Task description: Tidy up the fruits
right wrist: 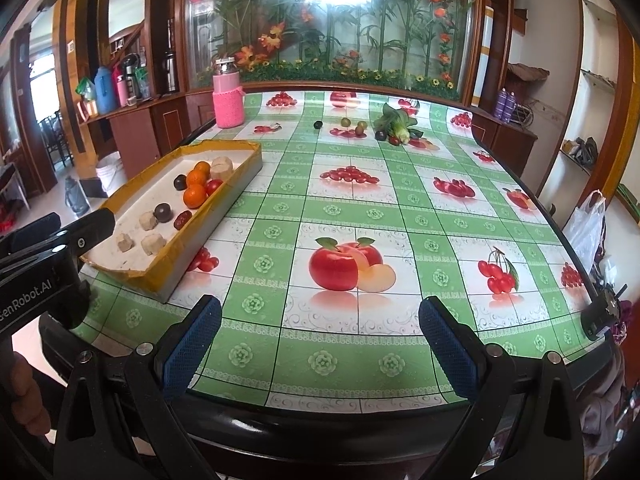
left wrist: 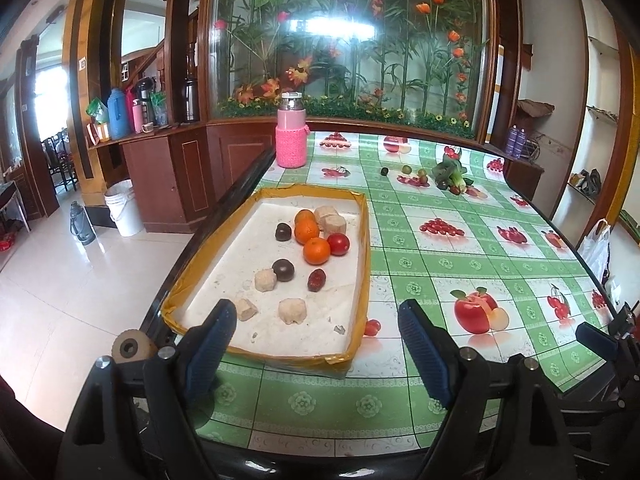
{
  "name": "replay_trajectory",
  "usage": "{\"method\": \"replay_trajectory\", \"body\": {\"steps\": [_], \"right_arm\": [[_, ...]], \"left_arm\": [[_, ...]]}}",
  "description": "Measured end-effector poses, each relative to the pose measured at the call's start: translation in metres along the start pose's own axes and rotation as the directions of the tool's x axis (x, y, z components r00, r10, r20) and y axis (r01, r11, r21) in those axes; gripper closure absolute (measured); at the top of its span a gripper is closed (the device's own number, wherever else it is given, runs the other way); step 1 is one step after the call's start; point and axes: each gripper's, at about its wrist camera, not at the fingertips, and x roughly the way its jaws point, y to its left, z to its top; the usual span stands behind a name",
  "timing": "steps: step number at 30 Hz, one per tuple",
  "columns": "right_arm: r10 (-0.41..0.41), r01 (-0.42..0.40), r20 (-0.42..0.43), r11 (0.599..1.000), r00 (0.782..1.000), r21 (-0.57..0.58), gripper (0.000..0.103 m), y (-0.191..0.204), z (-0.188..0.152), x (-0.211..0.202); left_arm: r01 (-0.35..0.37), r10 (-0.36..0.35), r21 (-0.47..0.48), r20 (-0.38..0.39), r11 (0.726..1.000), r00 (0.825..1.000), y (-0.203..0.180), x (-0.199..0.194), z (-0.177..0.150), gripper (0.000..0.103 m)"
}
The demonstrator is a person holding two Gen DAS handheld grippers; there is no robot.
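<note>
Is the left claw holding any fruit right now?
No, the left claw stands open and empty over the near edge of the tray, and the oranges lie untouched inside it.

Wide bare stretch of tabletop (right wrist: 400, 208) across the middle and right, open for passage. On the near left, blocked by the shallow tray (left wrist: 366, 240), raised rim all round, oranges (left wrist: 316, 250) and other pieces crowding its far half, more room in its near half. Far left, upright pink bottle (left wrist: 291, 136). Far centre, scattered small fruits (right wrist: 345, 122) and leafy greens (right wrist: 394, 122), with gaps between them.
</note>
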Motion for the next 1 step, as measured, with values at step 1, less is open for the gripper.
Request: {"method": "replay_trajectory", "body": {"steps": [1], "right_arm": [[0.000, 0.000, 0.000, 1.000, 1.000, -0.001, 0.003, 0.0000, 0.0002, 0.0002]], "left_arm": [[-0.007, 0.007, 0.000, 0.000, 1.000, 1.000, 0.0001, 0.0003, 0.0007, 0.014]]}}
